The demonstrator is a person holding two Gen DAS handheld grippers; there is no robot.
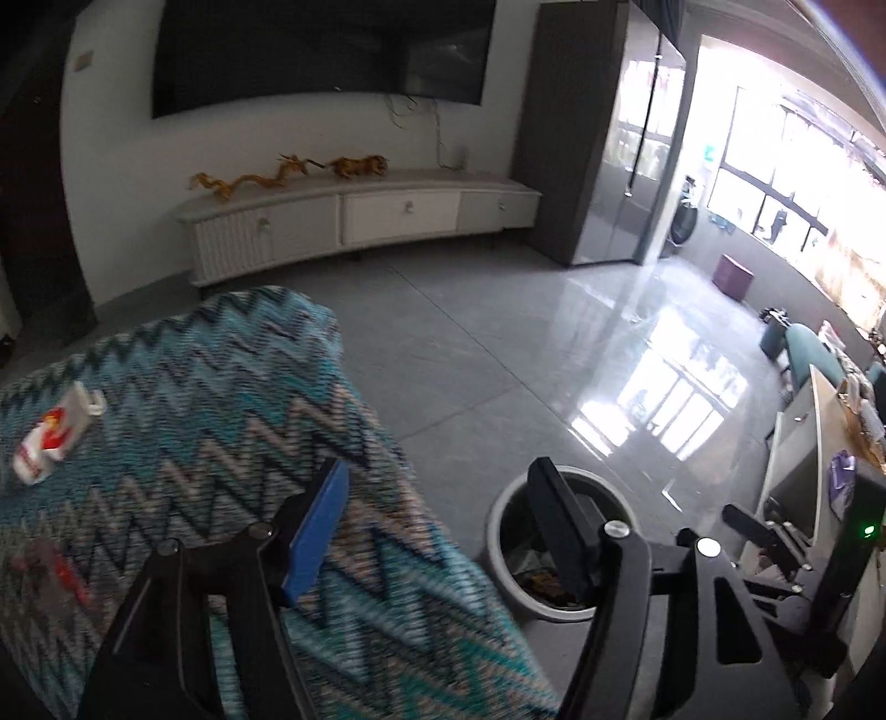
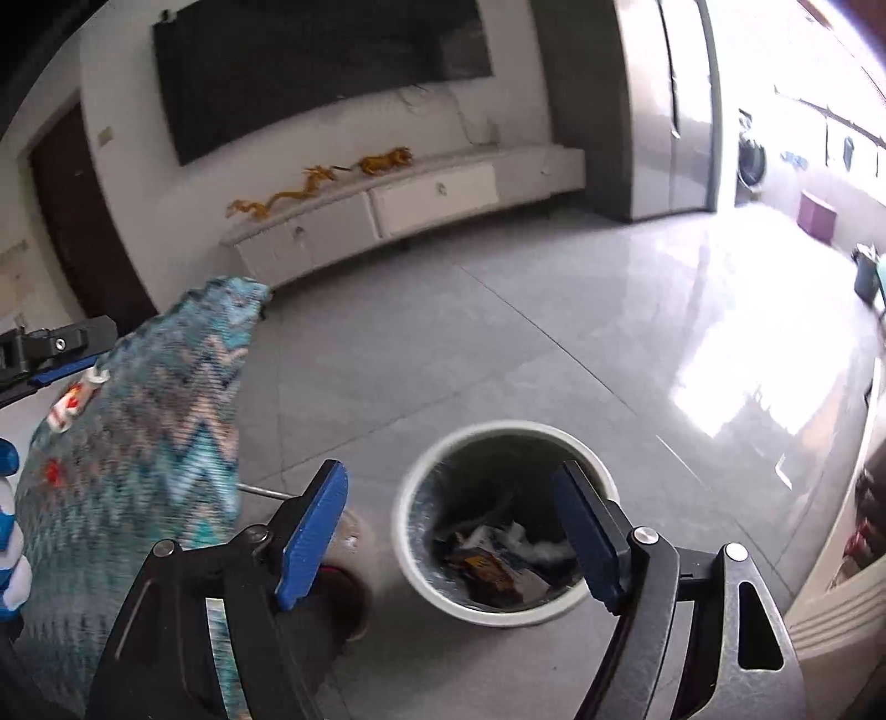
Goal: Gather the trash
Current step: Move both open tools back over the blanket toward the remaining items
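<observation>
The left gripper [image 1: 437, 531] hides part of the bin [image 1: 498, 531]. A red thing [image 1: 61, 570] left of it is too blurry to name.

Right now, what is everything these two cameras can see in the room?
bin: 1, white, on the floor beside the blanket, wrappers inside
carton: 1, white and red, lying on the blanket
red scrap: 1, blurred, on the blanket nearer the camera
blanket: 1, teal zigzag, covers a low surface at left
TV: 1, black, on the far wall
cabinet: 1, white, below the TV
dragon figures: golden, on the cabinet; count unclear
tall cupboard: 1, grey, right of the cabinet
box: 1, purple, on the floor by the windows
left gripper: open, empty, over the blanket's edge
right gripper: open, empty, above the bin
</observation>
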